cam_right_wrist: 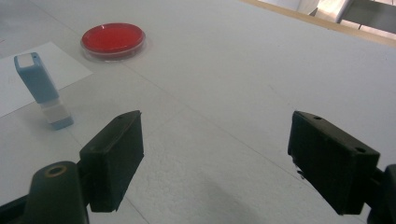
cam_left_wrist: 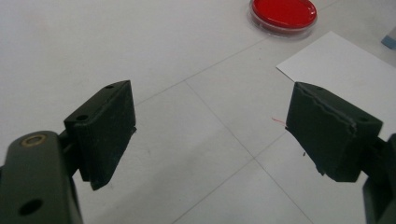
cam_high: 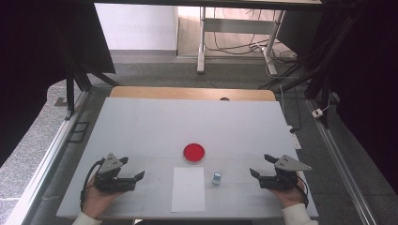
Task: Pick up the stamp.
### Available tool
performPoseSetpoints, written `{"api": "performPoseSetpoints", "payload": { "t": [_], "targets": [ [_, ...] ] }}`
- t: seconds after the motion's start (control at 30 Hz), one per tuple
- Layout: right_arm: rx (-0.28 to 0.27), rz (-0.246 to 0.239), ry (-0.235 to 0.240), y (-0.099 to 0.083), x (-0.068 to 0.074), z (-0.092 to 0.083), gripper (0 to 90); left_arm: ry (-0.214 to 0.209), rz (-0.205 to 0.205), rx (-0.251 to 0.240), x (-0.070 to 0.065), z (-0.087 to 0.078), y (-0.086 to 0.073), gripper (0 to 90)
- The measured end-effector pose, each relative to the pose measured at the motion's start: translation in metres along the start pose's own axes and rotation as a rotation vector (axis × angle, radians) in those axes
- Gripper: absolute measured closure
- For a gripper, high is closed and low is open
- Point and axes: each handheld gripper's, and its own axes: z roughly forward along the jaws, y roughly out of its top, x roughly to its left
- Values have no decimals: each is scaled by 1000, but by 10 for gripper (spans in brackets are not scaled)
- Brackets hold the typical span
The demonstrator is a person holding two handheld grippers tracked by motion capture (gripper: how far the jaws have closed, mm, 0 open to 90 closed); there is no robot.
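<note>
Blue stamp [cam_high: 216, 178] upright, between open left gripper [cam_high: 132, 168] and right gripper [cam_high: 261, 165]

grey carpet floor [cam_high: 155, 75], white desk legs [cam_high: 202, 42], blk curtains [cam_high: 42, 42]

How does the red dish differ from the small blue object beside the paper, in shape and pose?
The red dish is round, flat and low; the blue object is narrow and stands upright. The dish is red inside a clear rim; the object is blue with white parts. The dish lies beyond the paper, the object at its right side. Both rest on the white table, untouched.
</note>
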Motion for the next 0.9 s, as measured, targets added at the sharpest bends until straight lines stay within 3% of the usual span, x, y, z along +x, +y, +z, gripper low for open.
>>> {"api": "performPoseSetpoints", "payload": {
  "t": [0.37,0.73,0.9],
  "targets": [
    [3,22,-1,-2,-1,3,198,-6,-19,-8,0,0,-1,159],
    [17,3,-7,-1,3,0,212,8,9,5,-1,6,1,158],
    [-9,8,-11,2,7,-3,210,14,13,2,-3,7,1,157]
  ]
}}
